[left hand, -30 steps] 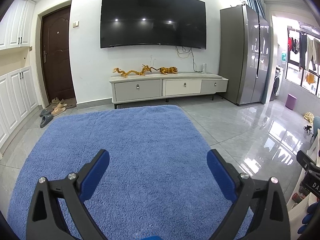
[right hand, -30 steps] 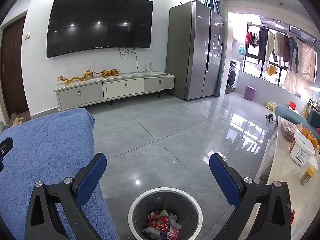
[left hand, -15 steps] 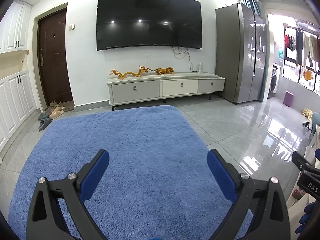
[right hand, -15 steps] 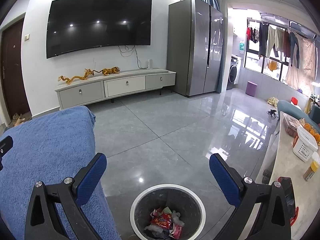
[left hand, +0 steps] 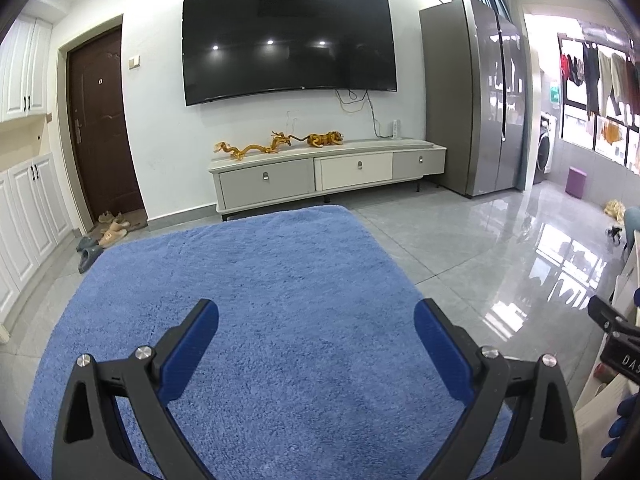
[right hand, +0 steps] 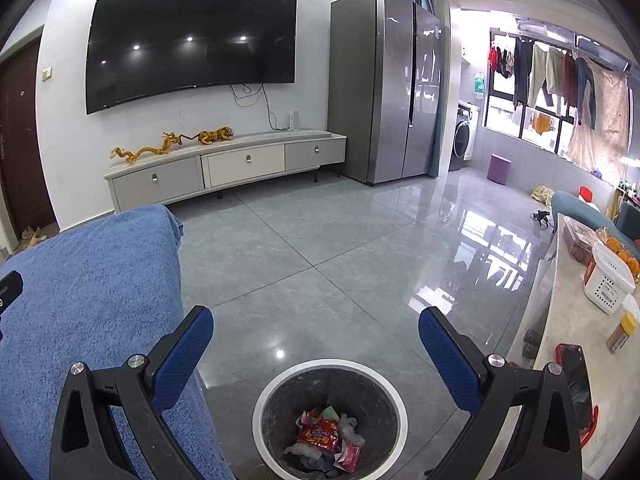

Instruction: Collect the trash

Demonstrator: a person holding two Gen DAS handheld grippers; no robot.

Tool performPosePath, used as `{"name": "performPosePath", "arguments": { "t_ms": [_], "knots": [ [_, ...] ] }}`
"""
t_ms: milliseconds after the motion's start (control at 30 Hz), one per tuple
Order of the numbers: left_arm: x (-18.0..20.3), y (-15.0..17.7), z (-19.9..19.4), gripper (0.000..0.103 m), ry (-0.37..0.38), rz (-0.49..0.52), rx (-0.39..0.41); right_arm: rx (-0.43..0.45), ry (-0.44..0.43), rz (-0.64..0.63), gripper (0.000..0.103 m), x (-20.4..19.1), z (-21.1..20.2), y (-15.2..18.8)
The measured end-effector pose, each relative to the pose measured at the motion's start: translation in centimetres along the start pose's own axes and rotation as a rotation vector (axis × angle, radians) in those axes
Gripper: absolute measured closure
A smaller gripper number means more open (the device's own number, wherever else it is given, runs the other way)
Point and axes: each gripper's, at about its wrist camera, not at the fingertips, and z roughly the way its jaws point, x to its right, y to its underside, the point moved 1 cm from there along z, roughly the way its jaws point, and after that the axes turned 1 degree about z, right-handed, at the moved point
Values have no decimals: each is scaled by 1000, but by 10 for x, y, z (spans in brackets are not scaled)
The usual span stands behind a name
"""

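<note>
While the right gripper (right hand: pixel 316 336) gapes wide and empty above the trash bin (right hand: pixel 330 366), the left gripper (left hand: pixel 316 332) hangs equally spread over the blue rug (left hand: pixel 280 280).

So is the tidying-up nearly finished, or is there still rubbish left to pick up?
It looks nearly finished. Crumpled wrappers already lie inside the round dark bin with a white rim. Nothing is in hand: the left gripper over the blue shaggy rug and the right gripper above the bin are both open. No loose trash shows on rug or floor.
</note>
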Motion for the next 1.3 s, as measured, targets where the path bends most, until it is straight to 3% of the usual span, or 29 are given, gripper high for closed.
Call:
{"name": "performPosePath", "arguments": {
  "t_ms": [300, 1300],
  "knots": [
    [0, 10, 6, 4, -4, 33, -24, -23, -10, -2, 0, -3, 8, 8],
    [-5, 7, 13, 4, 40, -13, -57, -46, -1, 3, 0, -1, 18, 15]
  ]
}}
